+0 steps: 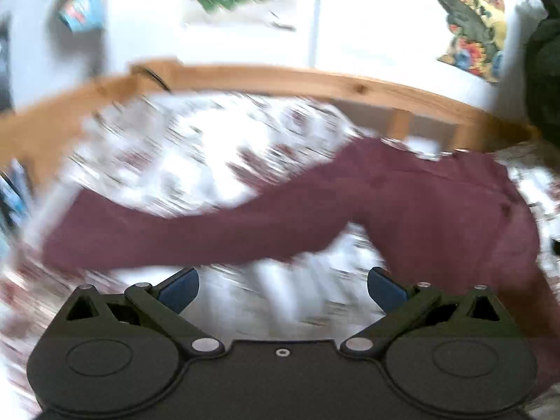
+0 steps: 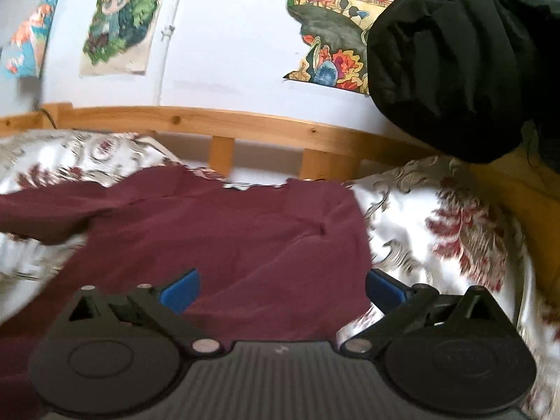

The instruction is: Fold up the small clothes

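A maroon garment [image 1: 402, 206] lies spread on a patterned white-and-red bedspread [image 1: 182, 154]. In the left wrist view one long part of it stretches left, the body lies to the right. My left gripper [image 1: 282, 288] is open and empty, just short of the garment, over the bedspread. In the right wrist view the garment [image 2: 227, 231] fills the middle. My right gripper [image 2: 282, 288] is open and empty above its near edge; its left finger is over the cloth, its right finger at the cloth's right edge. The left view is motion-blurred.
A wooden bed rail [image 2: 224, 122] runs along the far side, against a white wall with posters [image 2: 122, 21]. A black padded jacket [image 2: 465, 56] hangs at the upper right. The bedspread [image 2: 455, 224] bulges up right of the garment.
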A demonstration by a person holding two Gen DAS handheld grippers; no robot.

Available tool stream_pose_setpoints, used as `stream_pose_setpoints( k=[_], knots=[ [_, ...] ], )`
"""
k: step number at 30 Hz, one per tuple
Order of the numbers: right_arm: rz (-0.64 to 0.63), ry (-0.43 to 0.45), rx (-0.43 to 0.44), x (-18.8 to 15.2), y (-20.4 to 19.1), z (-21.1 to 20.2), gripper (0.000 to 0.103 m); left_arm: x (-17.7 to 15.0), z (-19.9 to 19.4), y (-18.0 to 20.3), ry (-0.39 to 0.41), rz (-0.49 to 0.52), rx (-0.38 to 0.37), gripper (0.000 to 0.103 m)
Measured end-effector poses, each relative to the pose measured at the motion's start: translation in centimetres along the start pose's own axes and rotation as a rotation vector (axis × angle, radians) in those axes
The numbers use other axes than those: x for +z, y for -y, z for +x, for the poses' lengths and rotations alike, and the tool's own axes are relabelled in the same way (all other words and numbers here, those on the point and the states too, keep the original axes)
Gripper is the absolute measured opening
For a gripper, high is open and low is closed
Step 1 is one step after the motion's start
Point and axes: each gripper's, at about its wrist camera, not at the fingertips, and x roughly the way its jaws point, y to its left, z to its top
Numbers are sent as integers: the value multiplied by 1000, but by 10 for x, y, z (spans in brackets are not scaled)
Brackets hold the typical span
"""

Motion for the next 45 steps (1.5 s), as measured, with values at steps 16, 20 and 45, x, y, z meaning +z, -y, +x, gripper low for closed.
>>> stream_pose_setpoints(
  k=[16, 20, 45],
  knots=[
    [87, -82, 114, -23, -20, -9, 103, 29, 63, -25, -262, 514, 152, 80],
    [95, -85, 113, -26, -15, -9, 103, 37, 71, -22, -342, 535, 176, 25],
    [198, -92, 135, -23, 22, -9, 103, 145, 35, 189, -582, 221, -477, 3]
  ],
)
